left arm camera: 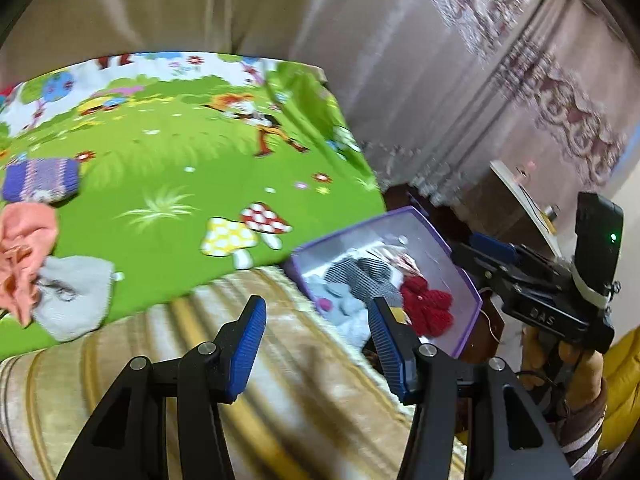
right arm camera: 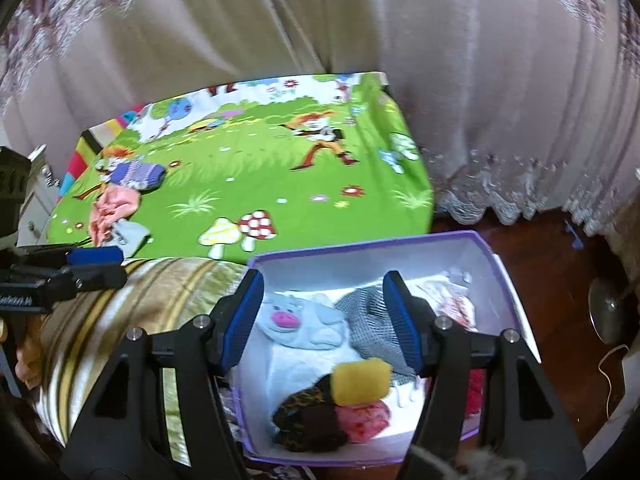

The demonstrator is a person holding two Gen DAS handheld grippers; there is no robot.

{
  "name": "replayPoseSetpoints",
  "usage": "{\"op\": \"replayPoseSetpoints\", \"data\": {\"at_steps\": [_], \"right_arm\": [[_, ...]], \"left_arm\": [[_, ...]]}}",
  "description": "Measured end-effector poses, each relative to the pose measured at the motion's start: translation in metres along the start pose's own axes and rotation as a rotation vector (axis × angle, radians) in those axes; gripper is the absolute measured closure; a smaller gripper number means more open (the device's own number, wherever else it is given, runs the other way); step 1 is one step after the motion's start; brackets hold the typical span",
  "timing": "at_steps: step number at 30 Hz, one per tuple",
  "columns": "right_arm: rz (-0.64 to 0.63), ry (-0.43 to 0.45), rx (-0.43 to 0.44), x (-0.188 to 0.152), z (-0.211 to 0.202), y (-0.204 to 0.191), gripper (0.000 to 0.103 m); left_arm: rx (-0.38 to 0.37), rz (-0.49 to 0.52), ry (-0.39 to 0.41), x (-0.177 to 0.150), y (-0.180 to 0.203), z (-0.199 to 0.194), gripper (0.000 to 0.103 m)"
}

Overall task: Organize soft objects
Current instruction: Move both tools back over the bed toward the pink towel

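Note:
A purple-rimmed white box (right arm camera: 500,256) stands beside the bed and holds several soft things: a pale blue plush with a pink nose (right arm camera: 298,322), a checked cloth (right arm camera: 366,320), a yellow piece (right arm camera: 362,380) and a red knit (left arm camera: 426,304). The box also shows in the left wrist view (left arm camera: 472,284). My right gripper (right arm camera: 323,320) is open and empty above the box. My left gripper (left arm camera: 316,340) is open and empty over the striped blanket. On the green mat lie a purple knit (left arm camera: 40,180), an orange cloth (left arm camera: 24,252) and a grey piece (left arm camera: 78,296).
The green cartoon mat (right arm camera: 260,176) covers the bed. A gold striped blanket (left arm camera: 280,380) lies at its near edge. Curtains (right arm camera: 320,20) hang behind. Dark wood floor (right arm camera: 552,260) lies right of the box. The right hand-held gripper body (left arm camera: 552,292) shows at right.

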State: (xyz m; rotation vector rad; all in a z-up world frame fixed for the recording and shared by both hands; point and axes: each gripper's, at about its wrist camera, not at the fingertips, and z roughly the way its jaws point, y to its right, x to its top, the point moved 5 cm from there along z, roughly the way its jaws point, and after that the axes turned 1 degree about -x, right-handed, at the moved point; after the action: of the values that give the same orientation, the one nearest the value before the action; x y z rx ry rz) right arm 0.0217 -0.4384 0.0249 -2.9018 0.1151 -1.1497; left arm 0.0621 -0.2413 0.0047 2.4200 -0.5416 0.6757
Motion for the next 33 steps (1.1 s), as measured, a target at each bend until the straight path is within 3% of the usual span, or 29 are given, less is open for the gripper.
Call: {"op": "replayPoseSetpoints", "data": {"at_steps": [11,21,33], "right_arm": [[-0.086,-0.019,0.082,0.014,0.014,-0.056,0.037],[-0.146,-0.039,0.158,0.023,0.027,-0.099,0.037],[-0.242,-0.075,0.230,0.030,0.052,-0.153,0.037]], "left_arm": [[0.092,-0.147,0.061,-0.003,-0.086,-0.041,0.048],[0.225,-0.311,0.109,-0.011,-0.182,-0.084,0.048],[0.288,-0.387,0.083,-0.004,-0.238,-0.083,0.048]]}}
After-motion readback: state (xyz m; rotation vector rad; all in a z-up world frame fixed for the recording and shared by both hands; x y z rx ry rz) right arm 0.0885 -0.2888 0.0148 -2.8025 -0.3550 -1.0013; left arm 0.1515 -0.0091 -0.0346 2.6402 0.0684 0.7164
